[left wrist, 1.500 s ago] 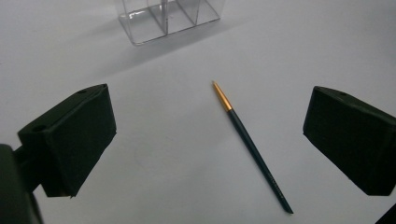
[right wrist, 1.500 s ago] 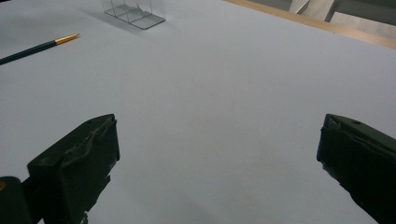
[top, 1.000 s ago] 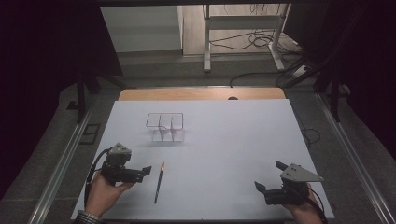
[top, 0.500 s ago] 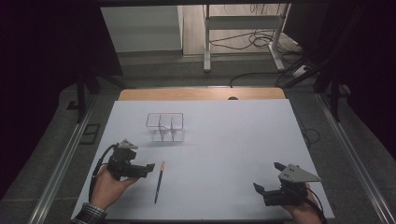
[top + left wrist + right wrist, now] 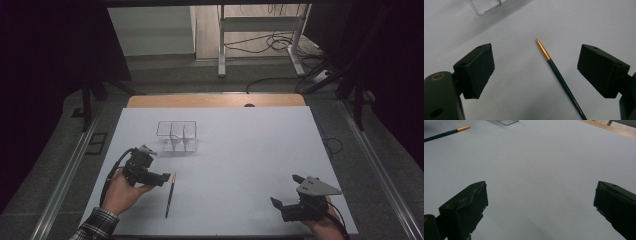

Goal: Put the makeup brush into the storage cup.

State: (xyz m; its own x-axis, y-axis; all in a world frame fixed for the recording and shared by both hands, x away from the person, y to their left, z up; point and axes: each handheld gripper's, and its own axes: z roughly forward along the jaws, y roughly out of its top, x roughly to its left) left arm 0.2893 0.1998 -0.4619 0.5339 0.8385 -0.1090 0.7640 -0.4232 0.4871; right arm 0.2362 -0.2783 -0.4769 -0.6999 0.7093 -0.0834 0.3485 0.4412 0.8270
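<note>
The left gripper (image 5: 162,178) has its jaws apart, having just been closing a little, with nothing between the pads; its tips point at the paintbrush (image 5: 170,195), which lies flat on the white surface (image 5: 250,150) just beside them. A clear divided tray (image 5: 177,136) stands beyond. The right gripper (image 5: 286,192) rests well apart, jaws wide and empty.

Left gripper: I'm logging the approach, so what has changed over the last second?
The left gripper slid away from the table's near edge to the pencil's tip, jaws closing slightly, nothing gripped. Pencil, clear organizer and right gripper stayed put.
</note>
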